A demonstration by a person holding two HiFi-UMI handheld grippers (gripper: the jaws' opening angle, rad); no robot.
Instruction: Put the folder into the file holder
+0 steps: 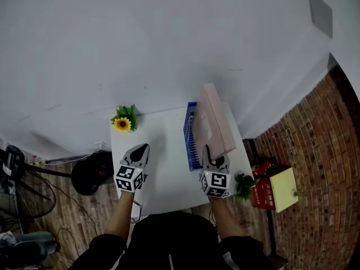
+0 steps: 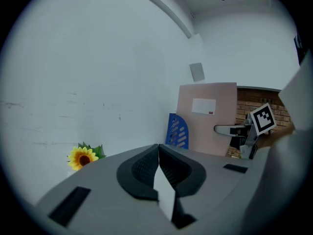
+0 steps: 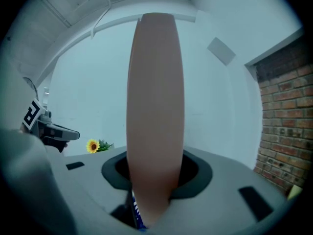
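The right tongs (image 3: 155,180) clamp the pink folder (image 1: 216,125) by its near edge and hold it upright, likely so that it slides into the blue file holder (image 1: 190,136) by the right edge of the desk (image 1: 163,173); how deep it sits is unclear. The left tongs (image 2: 159,168) hover pressed together and empty. A sunflower (image 1: 122,124) at the far left corner and a plant (image 1: 244,185) at the near right corner block nothing.

It looks like a small office corner set up in a plain room. A small white counter (image 1: 163,151) stands against a bare white wall (image 1: 140,49). It carries a blue perforated file holder (image 1: 190,136), an upright pink folder (image 1: 214,125), a yellow sunflower (image 1: 123,124) and a small green plant (image 1: 244,185). A red-brick wall (image 1: 315,151) and a wood-plank floor (image 1: 67,212) with loose black cables (image 1: 39,176) surround it.
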